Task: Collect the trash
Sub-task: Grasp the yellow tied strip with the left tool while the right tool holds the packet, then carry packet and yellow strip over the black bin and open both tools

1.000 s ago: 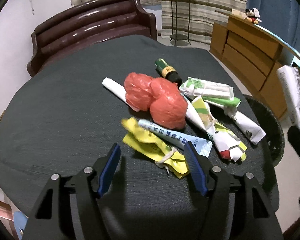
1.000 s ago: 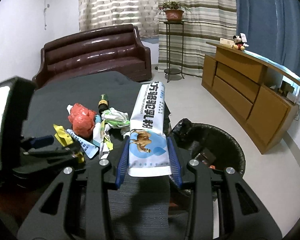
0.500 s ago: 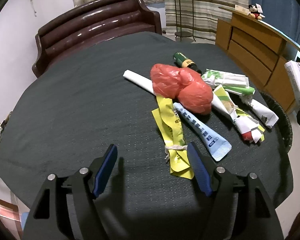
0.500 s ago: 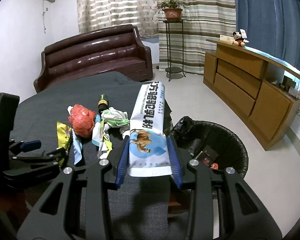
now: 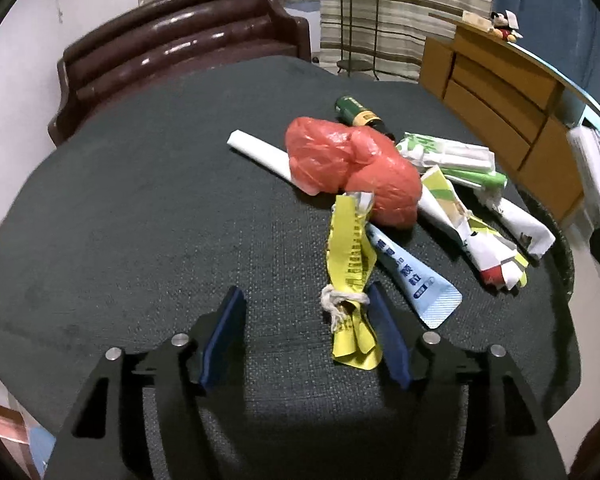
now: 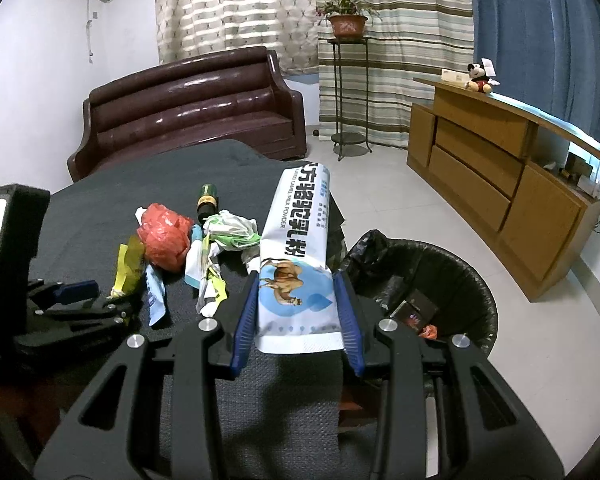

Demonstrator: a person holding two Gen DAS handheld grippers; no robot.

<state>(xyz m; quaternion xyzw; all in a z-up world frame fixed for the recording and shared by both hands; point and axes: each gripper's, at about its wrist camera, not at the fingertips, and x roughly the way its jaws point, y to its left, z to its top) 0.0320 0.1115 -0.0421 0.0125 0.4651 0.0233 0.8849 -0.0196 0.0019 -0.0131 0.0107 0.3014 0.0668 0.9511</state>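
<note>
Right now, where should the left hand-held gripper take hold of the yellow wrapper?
Probably at its string-tied waist, the narrowest part. The yellow wrapper lies lengthwise along the fingers, so the open left hand-held gripper should come from its near end and shift right.

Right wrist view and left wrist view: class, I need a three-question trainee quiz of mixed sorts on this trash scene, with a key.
1. True or false: the right gripper is shut on the white and blue milk powder pouch.
2. Multiple choice: the yellow crumpled wrapper tied with string lies A) between the open fingers of the left gripper, against one finger, B) in the black lined trash bin, C) on the brown leather sofa.
3. Fill in: the red plastic bag rests on the dark ____ table.

Key: 1 true; 2 A; 3 cloth-covered.
</note>
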